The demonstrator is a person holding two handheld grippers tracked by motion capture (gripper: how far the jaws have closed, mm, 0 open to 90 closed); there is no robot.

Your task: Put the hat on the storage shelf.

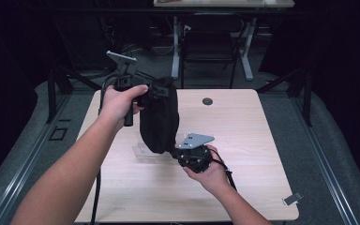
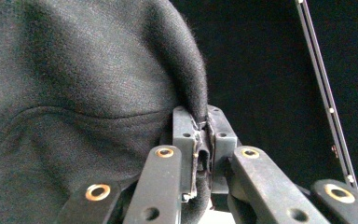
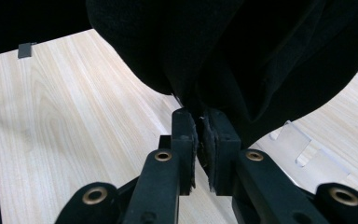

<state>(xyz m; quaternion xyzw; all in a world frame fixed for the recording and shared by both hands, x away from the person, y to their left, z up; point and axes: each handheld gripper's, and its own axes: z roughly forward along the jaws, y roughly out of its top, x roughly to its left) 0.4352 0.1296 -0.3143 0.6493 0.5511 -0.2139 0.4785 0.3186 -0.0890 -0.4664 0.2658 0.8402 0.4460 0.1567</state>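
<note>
Sitting under dim light: a pale wood-grain bench (image 1: 243, 187) with rounded corners, a small dark round grommet (image 1: 207, 101) set near its far edge, and a little grey clip (image 1: 292, 198) lying at its near right corner. Standing beyond, on grey floor against black surroundings, a second desk (image 1: 215, 3) on white legs. Hanging above the middle of the bench, a black bag (image 1: 158, 119) of soft, fuzzy woven cloth, rounded and sagging at the bottom. Lying under it, a clear plastic piece (image 1: 143, 151), flat and angular. Gripping the bag's top edge, the left tongs (image 2: 200, 140), nearly closed on a thin fold of cloth. Pinching the bag's lower edge, the right tongs (image 3: 200, 140), narrowed onto the fabric just above the wood.
</note>
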